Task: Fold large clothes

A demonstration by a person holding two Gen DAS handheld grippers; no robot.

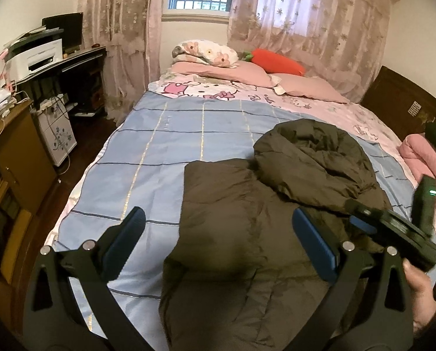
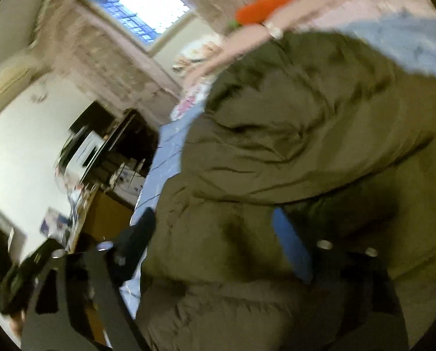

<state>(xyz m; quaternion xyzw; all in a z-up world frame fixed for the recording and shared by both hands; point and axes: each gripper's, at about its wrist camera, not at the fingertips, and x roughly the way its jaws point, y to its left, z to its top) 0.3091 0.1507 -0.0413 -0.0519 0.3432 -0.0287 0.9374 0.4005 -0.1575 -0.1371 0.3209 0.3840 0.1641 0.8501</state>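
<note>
A large olive-brown puffy jacket point(image 1: 276, 204) lies on the bed, its hood point(image 1: 314, 158) bunched at the far end. My left gripper point(image 1: 221, 234) hangs open just above the jacket's near left part, one blue-padded finger over the sheet and the other over the fabric. My right gripper point(image 1: 393, 231) shows at the right edge, with a hand point(image 1: 420, 289) holding it. The right wrist view is blurred and tilted. There the jacket point(image 2: 305, 146) fills the frame and my right gripper point(image 2: 218, 239) stands open over it, its pads clear of the fabric.
The bed has a blue checked sheet point(image 1: 159, 146). Pink pillows point(image 1: 247, 73) and an orange carrot cushion point(image 1: 276, 61) lie at its head. A pink garment point(image 1: 422, 158) sits at the right edge. A desk with a printer point(image 1: 39, 55) and cabinets point(image 1: 22, 152) line the left wall.
</note>
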